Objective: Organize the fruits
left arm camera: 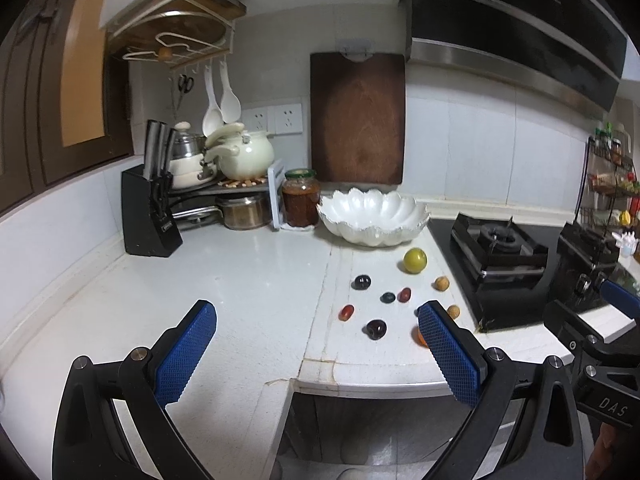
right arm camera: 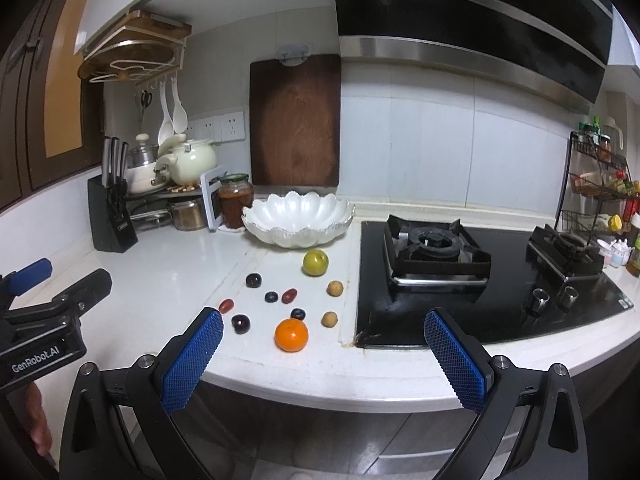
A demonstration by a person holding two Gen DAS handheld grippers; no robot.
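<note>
A white scalloped bowl stands empty at the back of the counter; it also shows in the left wrist view. In front of it lie several loose fruits: a green plum, an orange, two tan longans, dark plums, blueberries and red grape tomatoes. My left gripper is open and empty, above the counter's front edge left of the fruits. My right gripper is open and empty, in front of the orange and the stove corner.
A black gas stove lies right of the fruits. A knife block, pots on a rack and a jar stand at the back left. A cutting board leans on the wall. A spice rack stands at far right.
</note>
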